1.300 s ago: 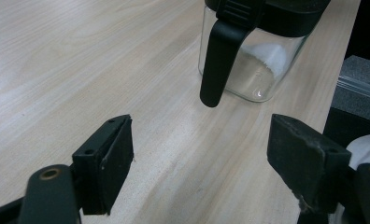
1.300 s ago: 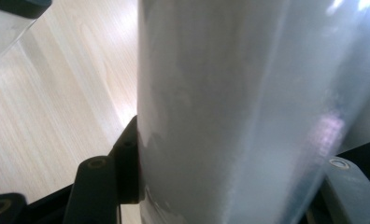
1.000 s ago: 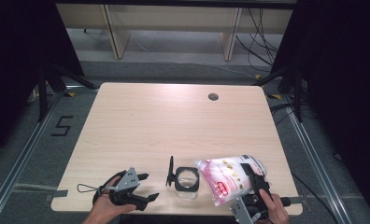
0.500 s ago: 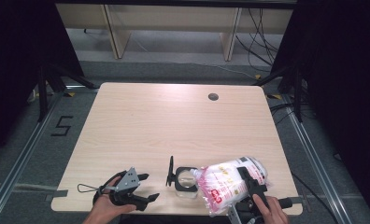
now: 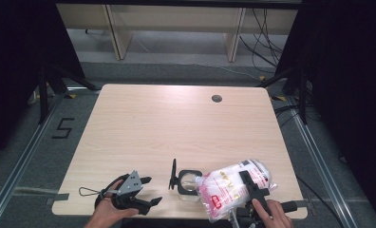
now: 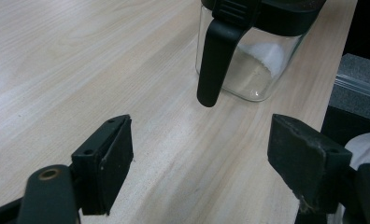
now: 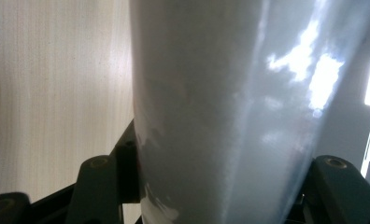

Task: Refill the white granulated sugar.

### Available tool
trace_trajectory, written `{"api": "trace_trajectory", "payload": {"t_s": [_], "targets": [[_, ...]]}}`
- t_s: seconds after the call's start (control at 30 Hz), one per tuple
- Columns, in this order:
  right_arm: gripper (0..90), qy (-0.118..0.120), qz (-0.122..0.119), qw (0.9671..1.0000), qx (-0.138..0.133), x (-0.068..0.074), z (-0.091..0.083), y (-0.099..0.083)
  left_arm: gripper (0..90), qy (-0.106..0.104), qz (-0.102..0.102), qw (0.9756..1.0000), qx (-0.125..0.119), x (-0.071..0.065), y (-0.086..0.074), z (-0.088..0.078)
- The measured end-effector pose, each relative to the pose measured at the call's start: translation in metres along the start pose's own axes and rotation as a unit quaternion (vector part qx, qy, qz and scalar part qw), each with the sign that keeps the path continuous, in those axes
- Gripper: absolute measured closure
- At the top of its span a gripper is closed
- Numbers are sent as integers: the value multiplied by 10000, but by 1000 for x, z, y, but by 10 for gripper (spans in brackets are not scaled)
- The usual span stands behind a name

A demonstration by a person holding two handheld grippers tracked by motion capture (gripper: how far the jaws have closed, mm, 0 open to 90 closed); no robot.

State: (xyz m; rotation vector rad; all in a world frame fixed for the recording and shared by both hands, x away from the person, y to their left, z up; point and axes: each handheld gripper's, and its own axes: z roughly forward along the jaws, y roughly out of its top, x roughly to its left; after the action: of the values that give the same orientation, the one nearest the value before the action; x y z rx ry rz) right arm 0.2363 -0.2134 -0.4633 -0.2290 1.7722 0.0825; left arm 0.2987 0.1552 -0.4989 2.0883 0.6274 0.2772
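Near the table's front edge stands a clear glass jar [image 5: 188,184] with its black lid [image 5: 173,174] flipped open to the left. My right gripper [image 5: 250,186] is shut on a plastic bag [image 5: 229,187] of white grains with red print, tilted so its lower left corner sits over the jar's mouth. In the right gripper view the bag [image 7: 220,107] is pressed between both jaws. My left gripper [image 5: 150,191] rests open on the table to the left of the jar. Its own view shows the jar [image 6: 255,65] ahead, with a black lid latch [image 6: 214,60] hanging down its side and a little white powder [image 6: 269,53] inside.
The pale wooden table [image 5: 176,123] has a round cable hole [image 5: 217,98] at the back right. Dark floor and rails surround the table, with shelving legs beyond its far edge. The jar and bag are close to the front edge.
The bag has tipped over to the left and down, bringing its corner to the jar's mouth. The left gripper has stayed where it was.
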Motion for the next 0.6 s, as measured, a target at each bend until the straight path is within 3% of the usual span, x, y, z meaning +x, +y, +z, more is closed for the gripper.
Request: {"api": "trace_trajectory", "payload": {"t_s": [0.03, 0.07, 0.1, 0.13, 0.17, 0.2, 0.23, 0.27, 0.33, 0.37, 0.5, 0.6], "targets": [[434, -22, -192, 9998, -11, -2, 0, 1, 221, 7, -151, 9999, -29, -2, -1, 0], [434, -77, 16, 10000, -15, 2, 0, 1, 221, 2, -153, 9999, -22, -2, -1, 0], [434, -24, -11, 10000, 38, 2, 0, 1, 221, 49, -60, 9999, 76, 0, 0, 0], [434, -41, -225, 9997, 35, -1, -1, 2, 221, 46, -73, 9999, 69, 0, -1, 0], [434, -32, 55, 9999, 126, 3, -2, 2, 221, 0, -88, 10000, 12, -1, 0, 0], [434, -93, -265, 9996, 17, 1, 0, 3, 221, -1, -105, 9999, 12, -1, 0, 0], [434, -147, -436, 9989, -42, -1, 0, 3, 221, -7, -126, 9999, -18, -2, -1, 1], [435, -61, -73, 9999, 125, 4, -1, 3, 221, 8, -126, 9999, -31, -2, -1, 1], [435, -95, -257, 9996, 77, 2, -1, 4, 221, -12, -151, 9999, -64, -2, -1, 1], [435, -113, -509, 9986, 28, 0, 0, 5, 221, -12, -149, 9999, -62, -2, -1, 1], [435, -135, -428, 9990, 26, 2, 0, 5, 221, -14, -158, 9999, -54, -2, -1, 1], [435, -160, -487, 9987, 19, 3, 0, 6, 221, -20, -12, 10000, -28, -1, -1, 1]]}}
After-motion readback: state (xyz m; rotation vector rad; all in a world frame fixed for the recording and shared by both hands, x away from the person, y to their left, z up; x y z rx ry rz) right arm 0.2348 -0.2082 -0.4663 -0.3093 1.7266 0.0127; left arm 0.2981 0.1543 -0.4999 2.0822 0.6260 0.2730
